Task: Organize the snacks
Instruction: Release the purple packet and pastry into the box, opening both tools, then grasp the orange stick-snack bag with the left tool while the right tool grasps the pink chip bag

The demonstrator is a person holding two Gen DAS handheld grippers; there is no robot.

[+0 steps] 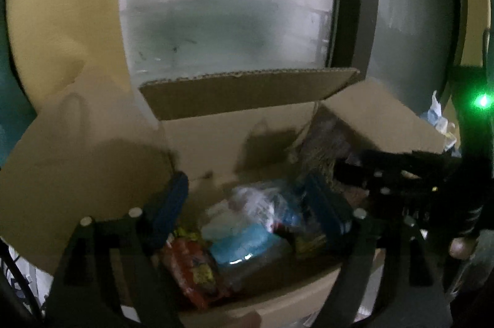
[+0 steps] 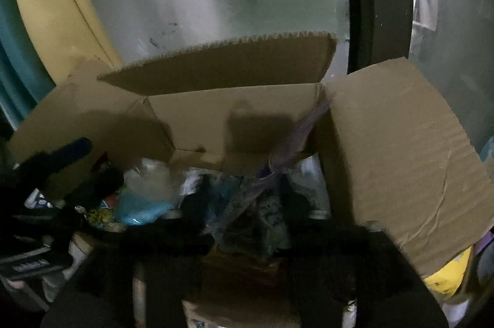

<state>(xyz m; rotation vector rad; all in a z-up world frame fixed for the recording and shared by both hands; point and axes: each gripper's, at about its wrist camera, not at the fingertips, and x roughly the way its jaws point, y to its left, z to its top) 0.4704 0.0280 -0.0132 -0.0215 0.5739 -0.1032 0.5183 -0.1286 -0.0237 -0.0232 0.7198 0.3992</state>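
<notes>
An open cardboard box (image 1: 247,99) (image 2: 216,71) holds several snack packets. In the left wrist view a red and yellow packet (image 1: 191,269), a light blue packet (image 1: 240,244) and a clear bag (image 1: 256,201) lie inside it. My left gripper (image 1: 250,207) hangs over them, open, its blue pads wide apart and touching nothing. In the right wrist view a thin purple-grey packet (image 2: 278,161) leans on edge against the box's right corner. My right gripper (image 2: 247,204) straddles it with dark fingers set apart, so it reads as open. Blur and shadow hide the pads.
Frosted glass (image 1: 228,19) with a dark upright frame (image 1: 358,19) stands right behind the box. A cream panel (image 1: 61,19) is at the left. The box's right flap (image 2: 401,158) sticks out wide. A yellow item (image 2: 447,275) and crumpled blue-white wrapping (image 1: 441,118) lie outside it.
</notes>
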